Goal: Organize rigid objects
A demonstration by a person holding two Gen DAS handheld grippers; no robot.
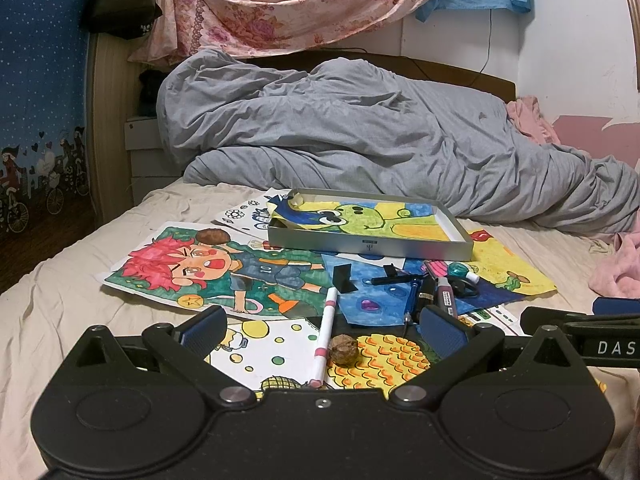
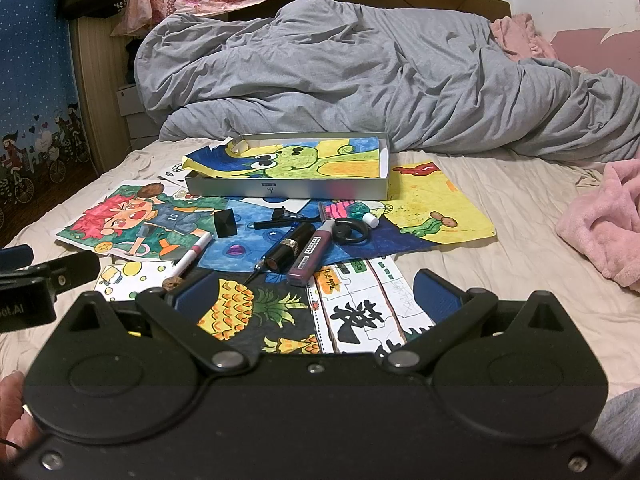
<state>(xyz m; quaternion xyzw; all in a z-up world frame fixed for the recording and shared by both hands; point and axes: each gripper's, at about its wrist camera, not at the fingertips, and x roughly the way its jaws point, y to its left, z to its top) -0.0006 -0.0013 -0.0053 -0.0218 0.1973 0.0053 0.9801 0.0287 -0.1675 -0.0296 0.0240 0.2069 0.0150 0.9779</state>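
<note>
Lying scattered over colourful drawings (image 2: 420, 204) on a bed, the small rigid objects are being seen from both wrist cameras; a shallow metal tray (image 2: 288, 190) is sitting just behind them, lined with a frog drawing and otherwise unfilled; a white marker (image 1: 325, 336) is lying lengthwise between the fingers of the left gripper (image 1: 320, 330), untouched, with a walnut (image 1: 343, 349) just beside its near end; that gripper is being held wide open and nothing is being gripped. The right gripper (image 2: 316, 300) is likewise being held wide open and empty, above a pineapple drawing; ahead of it a black lipstick tube (image 2: 290, 246), a purple tube (image 2: 314, 254), a thin pen (image 2: 280, 223), a black earhook piece (image 2: 352, 233), a small teal bottle (image 2: 362, 214) and a black prism-shaped block (image 2: 225, 224) are being seen clustered, several of them touching or overlapping, so their outlines are hard to separate. A second walnut (image 1: 213, 236) is being partly hidden at the far edge of a red-haired character drawing; the labels on the tubes are too small to be read. The lower part of each view is being blocked by the gripper body. A crumpled grey duvet (image 2: 380, 80) is filling the far side of the bed; a pink blanket (image 2: 604, 224) is being cut off at the right edge; bare sheet (image 2: 520, 216) is lying open between the drawings and that blanket.
</note>
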